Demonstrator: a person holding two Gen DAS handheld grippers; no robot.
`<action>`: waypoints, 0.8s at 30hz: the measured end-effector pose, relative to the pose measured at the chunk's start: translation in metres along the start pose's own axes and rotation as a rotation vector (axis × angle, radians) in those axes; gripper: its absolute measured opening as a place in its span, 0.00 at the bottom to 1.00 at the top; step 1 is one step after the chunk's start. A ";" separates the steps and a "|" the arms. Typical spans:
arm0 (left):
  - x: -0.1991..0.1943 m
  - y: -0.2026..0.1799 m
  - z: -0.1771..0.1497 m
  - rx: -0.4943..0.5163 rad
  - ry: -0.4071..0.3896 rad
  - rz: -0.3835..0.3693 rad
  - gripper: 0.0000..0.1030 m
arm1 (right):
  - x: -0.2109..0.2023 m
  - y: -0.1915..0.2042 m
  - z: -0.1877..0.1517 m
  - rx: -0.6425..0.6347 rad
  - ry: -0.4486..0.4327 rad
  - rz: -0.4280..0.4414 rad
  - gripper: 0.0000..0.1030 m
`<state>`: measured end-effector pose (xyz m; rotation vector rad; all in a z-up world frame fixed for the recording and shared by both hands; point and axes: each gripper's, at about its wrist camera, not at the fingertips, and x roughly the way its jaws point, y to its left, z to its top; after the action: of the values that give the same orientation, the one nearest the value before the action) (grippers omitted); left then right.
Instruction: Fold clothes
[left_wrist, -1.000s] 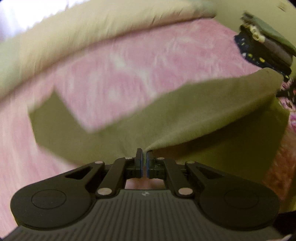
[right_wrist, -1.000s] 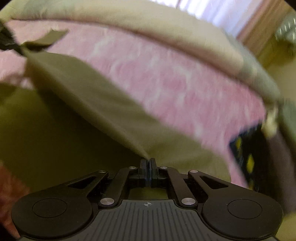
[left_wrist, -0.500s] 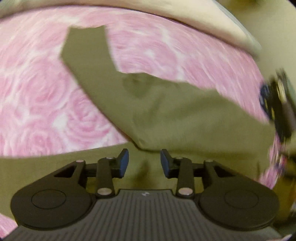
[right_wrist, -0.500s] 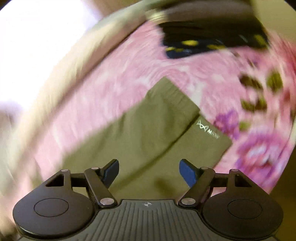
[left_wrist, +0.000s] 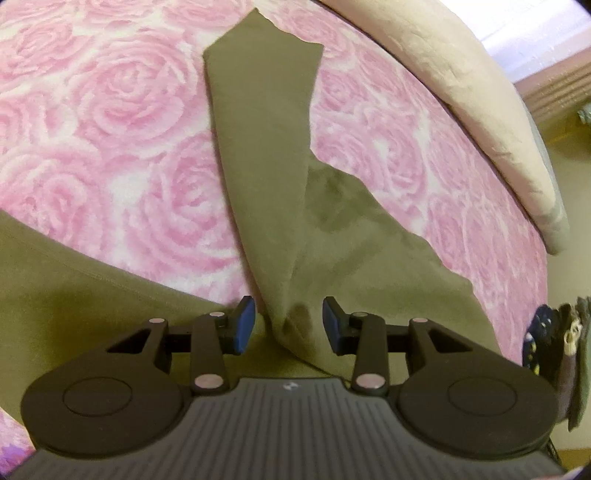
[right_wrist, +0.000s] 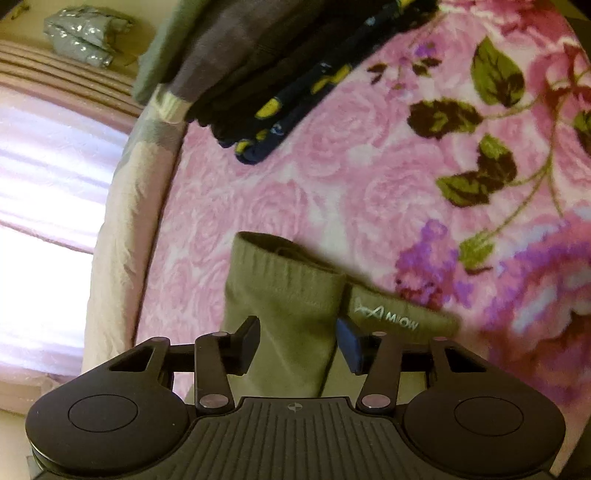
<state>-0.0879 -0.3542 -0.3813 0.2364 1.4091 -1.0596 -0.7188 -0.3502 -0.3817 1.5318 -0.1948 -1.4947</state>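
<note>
An olive-green garment (left_wrist: 266, 192) lies on the pink rose blanket (left_wrist: 110, 122), one long part folded over and running away from me. My left gripper (left_wrist: 288, 325) is open just above a fold ridge of the garment, a finger on each side. In the right wrist view the garment's ribbed cuff (right_wrist: 291, 288) and a band with a white logo (right_wrist: 391, 317) lie on the blanket. My right gripper (right_wrist: 299, 339) is open over the cuff, holding nothing.
A stack of folded dark clothes (right_wrist: 280, 66) sits on the blanket ahead of the right gripper; it also shows at the right edge of the left wrist view (left_wrist: 554, 350). A beige padded bed edge (left_wrist: 480, 107) borders the blanket. A bright window (right_wrist: 44, 206) is at left.
One second ago both grippers were shut on the garment and held it up. Both have since opened and the garment now lies on the blanket; the views have swung round.
</note>
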 end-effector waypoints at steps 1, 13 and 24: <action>0.001 -0.001 0.000 0.007 -0.008 0.011 0.33 | 0.003 -0.004 0.002 0.002 0.005 -0.001 0.49; -0.001 -0.006 -0.005 0.063 -0.085 0.047 0.01 | 0.016 -0.022 0.014 0.015 0.036 0.039 0.22; -0.086 -0.010 -0.041 0.217 -0.198 0.044 0.01 | -0.045 -0.014 0.021 -0.054 -0.005 0.085 0.05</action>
<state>-0.1074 -0.2916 -0.3107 0.3097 1.1082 -1.1676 -0.7540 -0.3223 -0.3564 1.4598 -0.2178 -1.4258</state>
